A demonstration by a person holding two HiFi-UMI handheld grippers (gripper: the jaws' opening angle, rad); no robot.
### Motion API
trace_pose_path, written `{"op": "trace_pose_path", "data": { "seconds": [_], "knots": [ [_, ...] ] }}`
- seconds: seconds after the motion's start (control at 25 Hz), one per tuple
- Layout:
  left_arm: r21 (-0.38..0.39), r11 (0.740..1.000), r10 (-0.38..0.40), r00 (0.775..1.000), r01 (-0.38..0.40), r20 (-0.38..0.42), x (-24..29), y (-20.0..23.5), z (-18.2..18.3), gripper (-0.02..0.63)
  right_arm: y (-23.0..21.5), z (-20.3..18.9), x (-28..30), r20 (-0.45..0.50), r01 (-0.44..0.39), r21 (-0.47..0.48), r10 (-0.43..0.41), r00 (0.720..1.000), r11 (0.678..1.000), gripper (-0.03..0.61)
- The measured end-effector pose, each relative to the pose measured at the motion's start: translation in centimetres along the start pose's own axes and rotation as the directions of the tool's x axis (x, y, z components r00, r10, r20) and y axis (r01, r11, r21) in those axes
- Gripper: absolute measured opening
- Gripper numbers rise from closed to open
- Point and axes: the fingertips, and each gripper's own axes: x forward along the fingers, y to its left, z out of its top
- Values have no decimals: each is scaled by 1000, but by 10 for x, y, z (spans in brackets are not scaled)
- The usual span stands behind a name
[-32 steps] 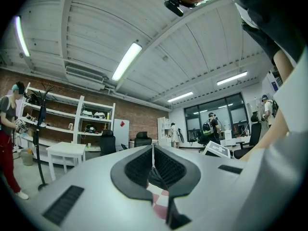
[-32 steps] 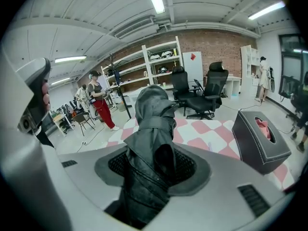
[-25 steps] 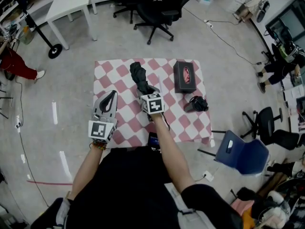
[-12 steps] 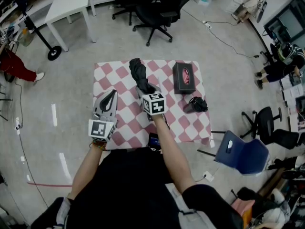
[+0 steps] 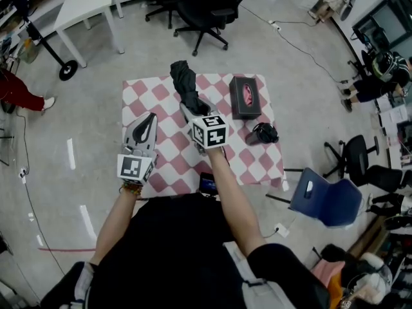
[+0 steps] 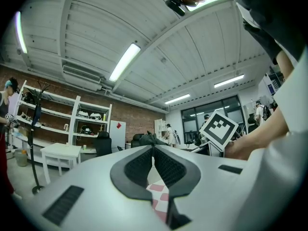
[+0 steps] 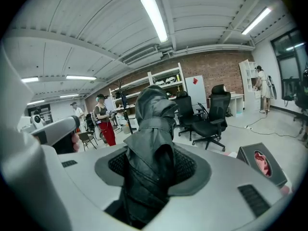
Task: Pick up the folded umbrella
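The folded black umbrella [image 5: 185,85] sticks out past my right gripper [image 5: 193,111], which is shut on its near end and holds it above the pink-and-white checkered table [image 5: 148,89]. In the right gripper view the umbrella [image 7: 151,162] fills the gap between the pads and rises clear of the table. My left gripper [image 5: 145,126] hovers over the table's left side, jaws shut with nothing between them; in the left gripper view its pads [image 6: 166,170] meet at the tips and the umbrella's tip [image 6: 147,139] shows beyond them.
A black tissue box [image 5: 244,97] lies at the table's far right, and a small black pouch [image 5: 262,134] sits nearer on the right. A phone [image 5: 208,184] rests at the near edge. Office chairs [image 5: 203,11] stand beyond the table, a blue chair [image 5: 325,201] to the right.
My right gripper has risen with the umbrella, lifting it off the table; the umbrella's far end now reaches past the table's far edge in the head view. The left gripper has stayed put.
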Motion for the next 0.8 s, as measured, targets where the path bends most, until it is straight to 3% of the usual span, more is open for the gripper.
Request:
{"op": "trace_pose_path", "data": {
  "seconds": [0.8],
  "knots": [
    [12, 999, -45, 999, 45, 23, 15, 0, 8, 16, 17, 63, -27, 188, -16, -57, 27, 982, 998, 210]
  ]
}}
